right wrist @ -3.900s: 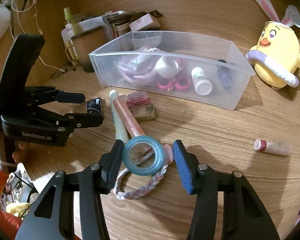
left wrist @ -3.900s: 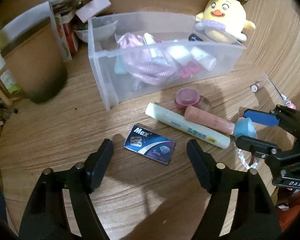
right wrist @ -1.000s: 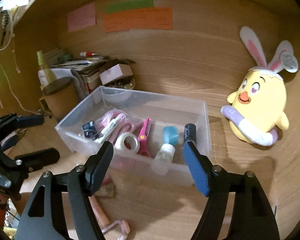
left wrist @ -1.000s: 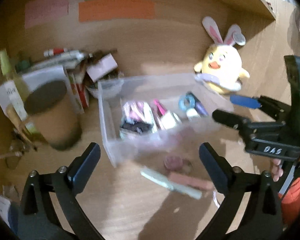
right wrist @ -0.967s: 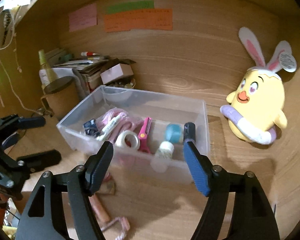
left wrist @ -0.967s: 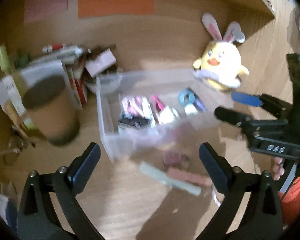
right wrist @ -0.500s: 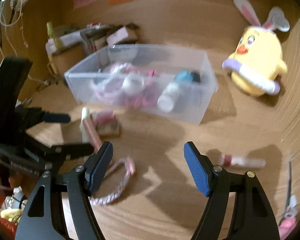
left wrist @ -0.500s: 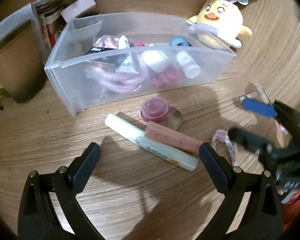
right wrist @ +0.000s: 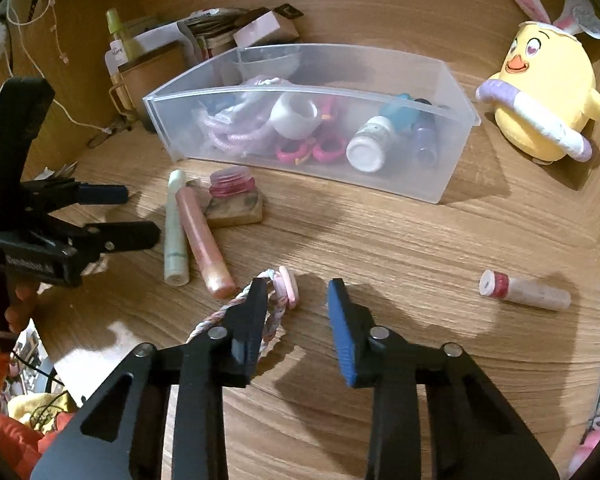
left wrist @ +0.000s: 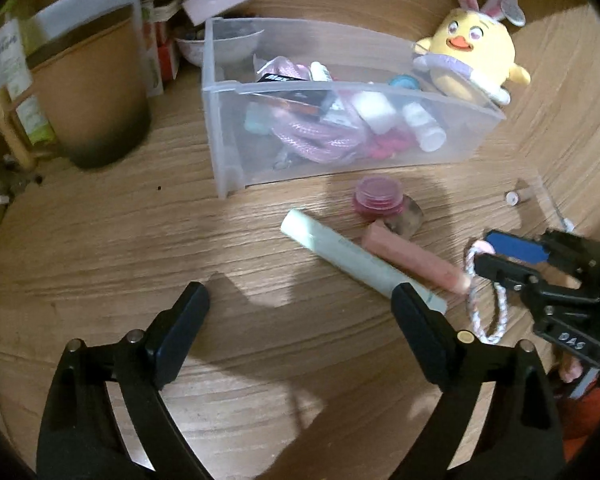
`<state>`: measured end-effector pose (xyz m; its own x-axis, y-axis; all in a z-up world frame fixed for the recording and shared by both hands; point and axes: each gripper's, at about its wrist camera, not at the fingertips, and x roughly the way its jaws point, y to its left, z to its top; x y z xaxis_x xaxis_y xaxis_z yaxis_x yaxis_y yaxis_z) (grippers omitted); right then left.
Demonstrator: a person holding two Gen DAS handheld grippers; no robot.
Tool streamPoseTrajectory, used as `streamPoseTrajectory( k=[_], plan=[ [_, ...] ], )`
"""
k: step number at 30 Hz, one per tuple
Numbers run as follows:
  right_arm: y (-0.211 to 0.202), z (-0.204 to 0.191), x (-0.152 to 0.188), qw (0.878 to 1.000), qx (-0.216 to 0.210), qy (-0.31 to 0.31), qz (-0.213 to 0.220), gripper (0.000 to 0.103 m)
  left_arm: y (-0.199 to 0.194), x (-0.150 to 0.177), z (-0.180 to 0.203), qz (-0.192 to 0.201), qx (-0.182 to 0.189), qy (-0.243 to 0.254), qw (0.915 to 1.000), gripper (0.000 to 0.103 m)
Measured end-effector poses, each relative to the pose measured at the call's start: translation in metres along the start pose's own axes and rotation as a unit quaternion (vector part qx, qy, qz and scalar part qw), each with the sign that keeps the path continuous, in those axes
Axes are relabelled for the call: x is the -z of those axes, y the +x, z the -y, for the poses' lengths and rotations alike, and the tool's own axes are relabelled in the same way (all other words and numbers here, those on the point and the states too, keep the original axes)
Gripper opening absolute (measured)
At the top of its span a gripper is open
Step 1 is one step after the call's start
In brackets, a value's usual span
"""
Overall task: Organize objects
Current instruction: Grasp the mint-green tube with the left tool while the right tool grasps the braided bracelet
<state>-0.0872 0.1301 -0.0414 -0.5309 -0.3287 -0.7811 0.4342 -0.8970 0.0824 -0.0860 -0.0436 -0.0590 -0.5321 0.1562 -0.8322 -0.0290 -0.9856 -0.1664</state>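
Braided pink-white loop (right wrist: 278, 312) on wood, pale tube (left wrist: 360, 261), pink tube (left wrist: 414, 261) alongside, possibly touching

White letters reading "DAS" stood on the body of the right gripper (left wrist: 485, 249), at the right of the left wrist view. The left gripper (right wrist: 134, 212) carried a white label on its body, too blurred to read. Print on the pale green tube (left wrist: 360, 260) could not be read.
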Motion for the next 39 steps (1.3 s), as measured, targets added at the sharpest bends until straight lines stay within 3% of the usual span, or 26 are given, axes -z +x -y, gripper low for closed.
streamPoseTrajectory(
  k=[3,10,15,23,25,27,29,39],
  plan=[
    [0.001,-0.001,-0.001,1.000,0.004,0.000,0.001,0.016,0.000,-0.002,0.003,-0.003,0.024,-0.010,0.9996,0.094],
    [-0.003,0.000,-0.001,1.000,0.006,0.009,0.014,0.012,0.007,-0.004,0.018,0.013,0.005,0.009,0.9999,0.089],
    [-0.009,0.002,-0.002,0.999,0.001,0.017,0.028,0.012,-0.002,0.004,0.008,0.026,0.017,0.003,0.9995,0.066],
    [-0.013,-0.001,-0.003,0.999,0.000,0.023,0.041,0.012,-0.009,0.019,0.007,0.034,-0.027,0.034,0.9985,0.050],
    [-0.014,0.000,-0.003,0.999,-0.001,0.028,0.045,0.012,-0.006,0.017,0.012,0.034,-0.041,0.042,0.9977,0.040],
    [-0.016,0.001,-0.004,0.998,-0.002,0.034,0.051,0.012,-0.006,0.017,0.013,0.036,-0.055,0.049,0.9966,0.022],
    [-0.020,0.001,-0.006,0.998,-0.001,0.036,0.060,0.012,-0.006,0.018,0.012,0.041,-0.062,0.050,0.9960,0.015],
    [-0.042,0.010,-0.026,0.993,-0.002,0.050,0.106,0.012,-0.030,0.015,0.013,0.074,-0.042,0.046,0.9953,0.015]
  ],
)
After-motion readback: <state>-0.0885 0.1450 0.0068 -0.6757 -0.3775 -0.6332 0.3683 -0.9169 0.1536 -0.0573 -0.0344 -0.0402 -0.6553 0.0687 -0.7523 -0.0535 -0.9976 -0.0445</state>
